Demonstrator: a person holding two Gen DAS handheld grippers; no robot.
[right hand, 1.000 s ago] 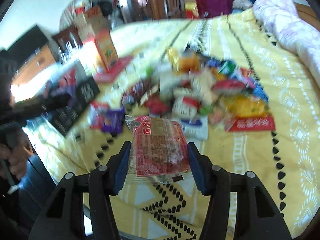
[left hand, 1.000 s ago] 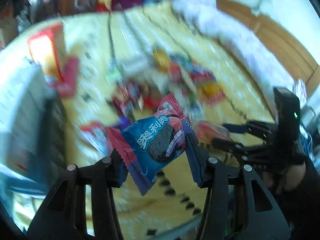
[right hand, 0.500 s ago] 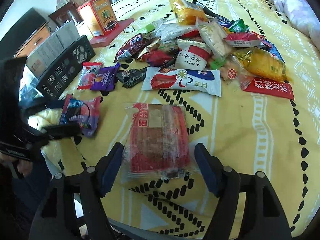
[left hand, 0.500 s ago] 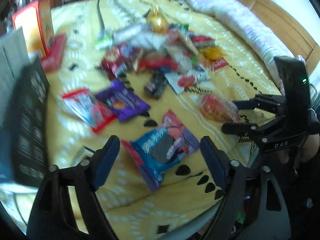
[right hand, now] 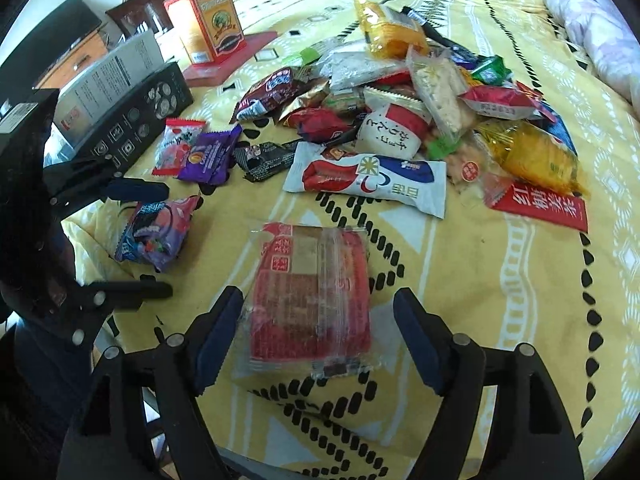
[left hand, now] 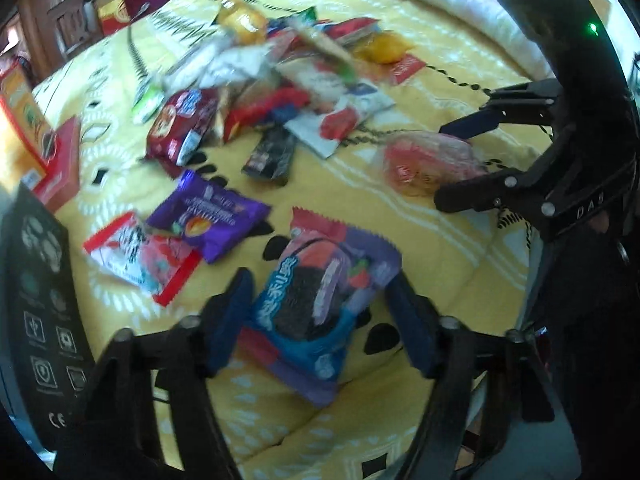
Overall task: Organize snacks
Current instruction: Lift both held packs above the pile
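Open yellow patterned bedspread point(right hand: 500, 300) lies right of the heaped pile of snack packets point(right hand: 400, 112); a black printed box point(right hand: 132, 120) blocks the left.

Glossy plastic wrappers point(right hand: 366, 178) crinkle on a matt woven cloth bedspread point(right hand: 500, 300); clear shiny film covers the red pack point(right hand: 310, 300); cardboard box point(right hand: 210, 20) smooth.

Yellow bedspread point(right hand: 500, 300) with white and black patterning, purple packet point(right hand: 210, 154), red clear-wrapped packet point(right hand: 310, 296)
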